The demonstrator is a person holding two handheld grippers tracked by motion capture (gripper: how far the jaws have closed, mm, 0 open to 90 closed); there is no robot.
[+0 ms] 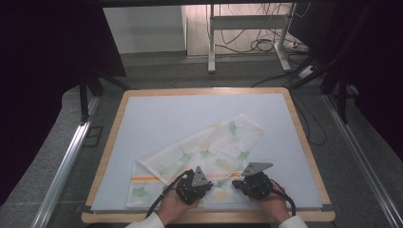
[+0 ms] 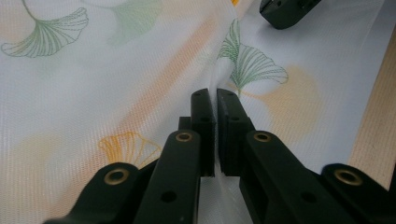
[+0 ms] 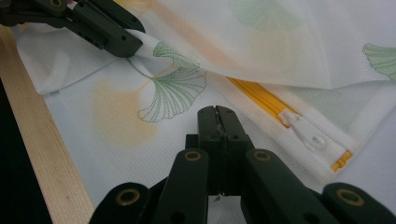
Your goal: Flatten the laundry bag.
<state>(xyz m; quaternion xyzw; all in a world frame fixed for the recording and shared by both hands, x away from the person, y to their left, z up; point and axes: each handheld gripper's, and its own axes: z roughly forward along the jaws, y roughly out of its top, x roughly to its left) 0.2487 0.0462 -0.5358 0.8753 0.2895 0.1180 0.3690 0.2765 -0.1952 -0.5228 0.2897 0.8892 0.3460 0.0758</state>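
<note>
Item: white mesh laundry bag (image 1: pixel 199 156) printed with ginkgo leaves, laid across the pale blue mat (image 1: pixel 157 118) on a wooden-edged table (image 1: pixel 304 137); its near edge is gathered under both tools, the rest extends away from them toward the far right corner. Left gripper (image 2: pixel 215 100): jaws drawn nearly together, a thin ridge of the mesh is pinched between the pads; the fold rises straight ahead of the tips, with a green leaf print just beyond and to their right. Right gripper (image 3: pixel 218 116): jaws closed, a sliver of fabric is caught at the seam between them; the yellow zipper (image 3: pixel 261 100) and its white pull (image 3: pixel 310 137) lie just to the right of the tips, on the layer beneath. Step judged in hand: the near edge is held at two points, for lifting or folding over. Handling notes: both grips are to be kept firm, since the mesh is thin and slippery by appearance; the two tools are best raised together and level, so that the fabric between them is kept taut without being stretched; the zipper pull is to be kept clear of the right tips; dragging across the mat is to be avoided.
</note>
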